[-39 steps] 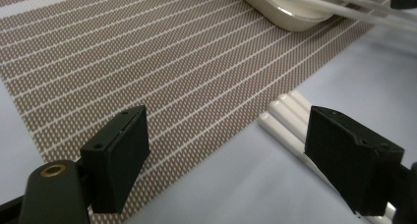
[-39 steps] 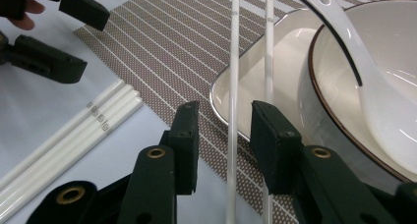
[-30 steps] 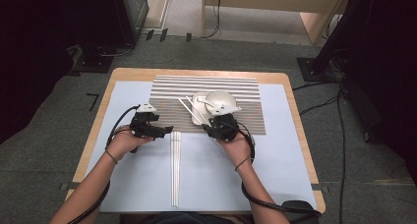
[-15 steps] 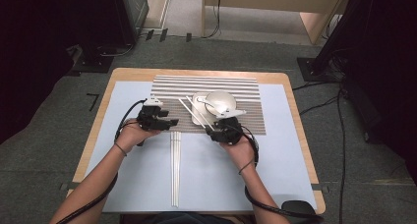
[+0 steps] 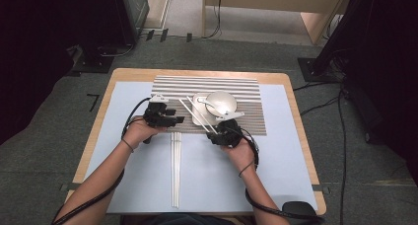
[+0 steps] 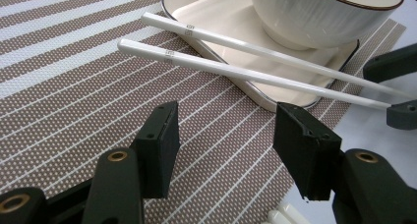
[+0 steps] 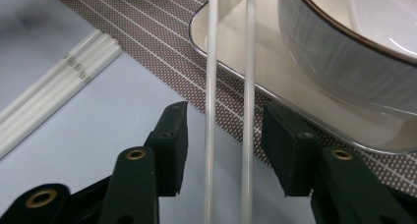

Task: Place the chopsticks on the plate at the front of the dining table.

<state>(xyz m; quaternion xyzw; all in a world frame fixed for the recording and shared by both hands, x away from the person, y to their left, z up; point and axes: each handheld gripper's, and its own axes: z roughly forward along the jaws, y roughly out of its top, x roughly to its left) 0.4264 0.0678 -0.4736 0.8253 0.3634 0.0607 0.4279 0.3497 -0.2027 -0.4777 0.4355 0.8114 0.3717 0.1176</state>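
Observation:
Two white chopsticks [image 5: 197, 115] lean with their far ends on a square white plate [image 5: 198, 100] that carries a white bowl [image 5: 220, 102]. My right gripper [image 5: 218, 130] sits at their near ends. In the right gripper view both sticks [image 7: 248, 86] run between its jaws [image 7: 223, 130], whose pads stand clear of them; the jaws have just been closing. My left gripper [image 5: 176, 119] hovers over the striped placemat [image 6: 74, 76], left of the plate [image 6: 216, 13]. Its jaws [image 6: 223, 130] have just been closing, with a gap and nothing between them.
Several more white chopsticks [image 5: 175, 170] lie side by side on the pale blue mat [image 5: 276, 180], pointing toward the placemat [image 5: 246, 116]; their ends show as white rods [image 7: 54, 86] left of the right gripper. A wooden table edge [image 5: 296, 106] frames the mat.
My left hand has moved right, from beside the placemat to over its near left corner, and its jaws narrowed. The right hand has stayed at the leaning chopsticks.

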